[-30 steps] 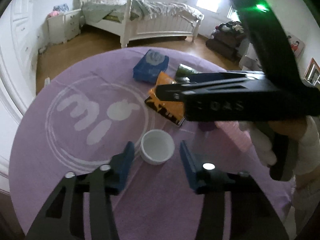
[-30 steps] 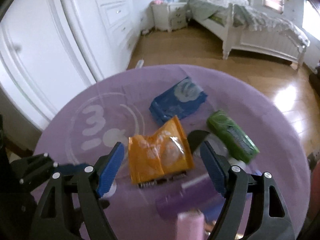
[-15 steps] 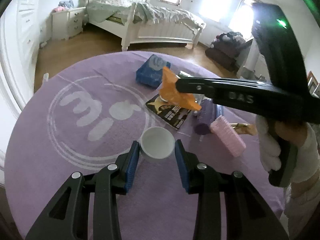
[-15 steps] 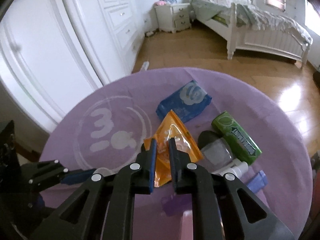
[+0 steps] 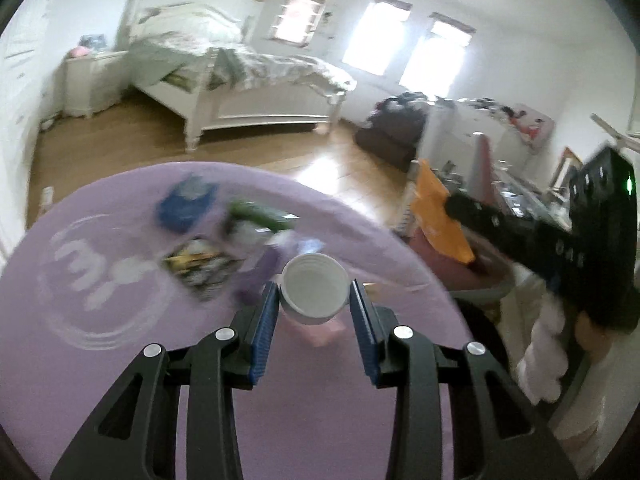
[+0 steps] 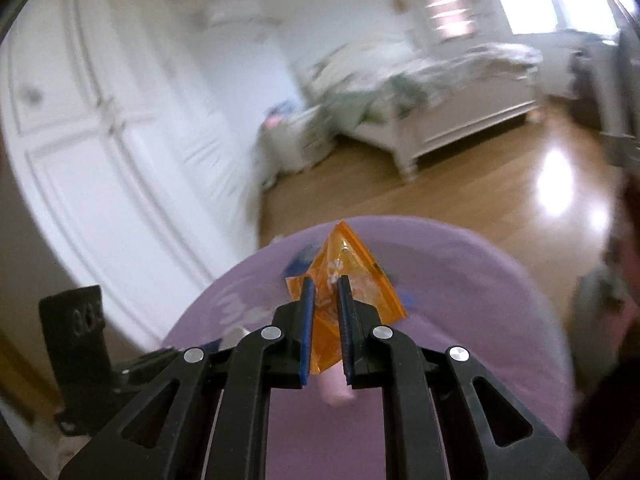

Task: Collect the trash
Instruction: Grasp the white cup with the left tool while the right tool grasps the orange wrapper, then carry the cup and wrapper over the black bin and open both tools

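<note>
1. Though blurred, shows only in left view: white cup (image 5: 313, 287), mouth toward camera, clamped between the blue pads of the left gripper (image 5: 313, 296), apparently raised off the purple table (image 5: 120, 360), with a pink roll (image 5: 320, 332) below it.
2. Also only in left view: blue pack (image 5: 184, 208), green pack (image 5: 260, 212) and dark printed pack (image 5: 200, 268) lying near one another on the table, all smeared by motion.
3. Seen from the side there: right gripper (image 5: 450, 202), held past the table's right edge by a white-gloved hand (image 5: 540, 360), with the orange wrapper (image 5: 436, 216) hanging from its tip. Cannot tell from this angle how the fingers stand.
4. Settled by right view: fingers nearly together, having just been closing, pinched on the wrapper, which fans out beyond the pads in a rough triangle.
5. Below that wrapper in left view, off the table: a grey-rimmed container (image 5: 480, 292) with something reddish inside, too blurred to name. Hidden from right view.
6. Only in right view: white wardrobe doors (image 6: 100, 140) at left, and part of the left gripper's black body at the lower left edge.
7. Common to both: table, pink roll, white bed (image 5: 240, 80) and wooden floor (image 5: 120, 140).
</note>
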Available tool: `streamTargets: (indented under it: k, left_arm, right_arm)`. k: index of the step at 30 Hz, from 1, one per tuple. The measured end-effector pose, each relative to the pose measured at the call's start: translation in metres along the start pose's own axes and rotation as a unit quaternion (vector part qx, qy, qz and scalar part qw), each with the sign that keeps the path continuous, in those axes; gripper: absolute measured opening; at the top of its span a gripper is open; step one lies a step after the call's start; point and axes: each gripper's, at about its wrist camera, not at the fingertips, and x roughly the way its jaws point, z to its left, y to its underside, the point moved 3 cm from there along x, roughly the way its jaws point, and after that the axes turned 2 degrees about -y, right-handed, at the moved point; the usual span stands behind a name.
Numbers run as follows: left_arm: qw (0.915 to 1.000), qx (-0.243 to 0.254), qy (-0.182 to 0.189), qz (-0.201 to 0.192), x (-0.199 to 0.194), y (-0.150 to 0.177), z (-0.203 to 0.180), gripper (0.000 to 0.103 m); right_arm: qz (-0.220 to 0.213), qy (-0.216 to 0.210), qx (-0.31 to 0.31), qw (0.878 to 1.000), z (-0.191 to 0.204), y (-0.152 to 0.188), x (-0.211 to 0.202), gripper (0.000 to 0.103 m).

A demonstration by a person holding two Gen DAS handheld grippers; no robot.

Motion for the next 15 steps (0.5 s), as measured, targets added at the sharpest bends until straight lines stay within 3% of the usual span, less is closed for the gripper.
streamTargets:
  k: [7, 15]
  left_arm:
    - [0.9966, 0.028, 0.073, 0.023, 0.04, 0.011, -0.09, 0.037]
    - [0.9839, 0.07, 0.15, 0.068, 0.088, 0.036, -0.189, 0.037]
  right_arm:
    - [-0.051, 0.085, 0.075, 0.992, -0.091, 0.031, -0.098, 0.013]
    - [-0.075, 0.161, 0.147, 0.973, -0.185, 0.079, -0.167, 0.013]
